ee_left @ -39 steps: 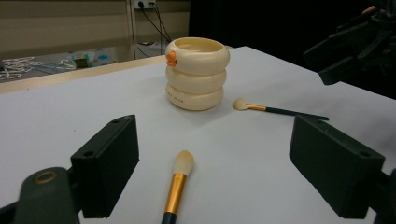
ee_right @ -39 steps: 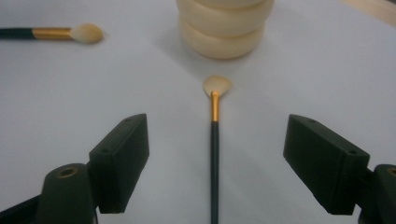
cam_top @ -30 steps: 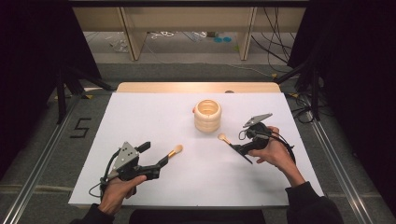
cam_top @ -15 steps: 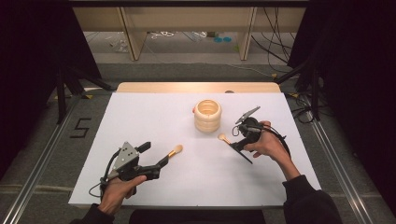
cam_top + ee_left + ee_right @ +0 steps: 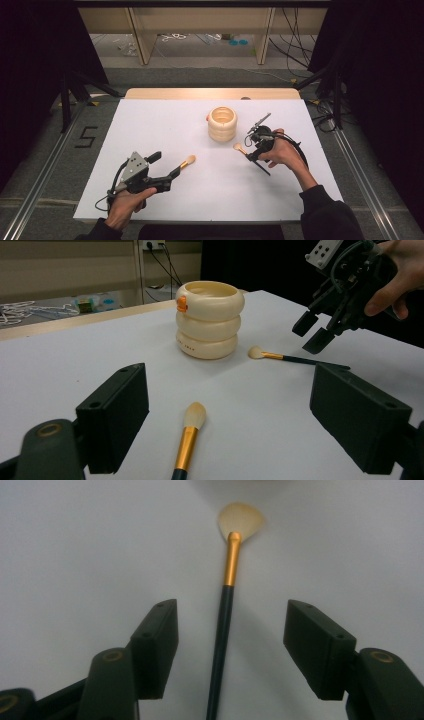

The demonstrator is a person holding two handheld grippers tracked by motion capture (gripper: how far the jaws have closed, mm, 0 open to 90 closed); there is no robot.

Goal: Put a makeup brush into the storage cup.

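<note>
- Right of centre in the high view, a fan brush [image 5: 250, 157] is lying flat on the white sheet [image 5: 165, 120], its pale head pointing toward the cup [image 5: 222, 123].
- The right gripper [image 5: 253, 145] is hanging over its dark handle; in the right gripper view the handle [image 5: 222, 645] is running between the two jaws, which have just been closing but are touching nothing.
- Lower left, a second brush [image 5: 186, 162] is lying in front of the left gripper [image 5: 172, 176], whose jaws are standing wide with the handle end between them, ungripped.
- The ribbed cream cup is standing upright near the sheet's centre, just beyond the fan brush.
</note>
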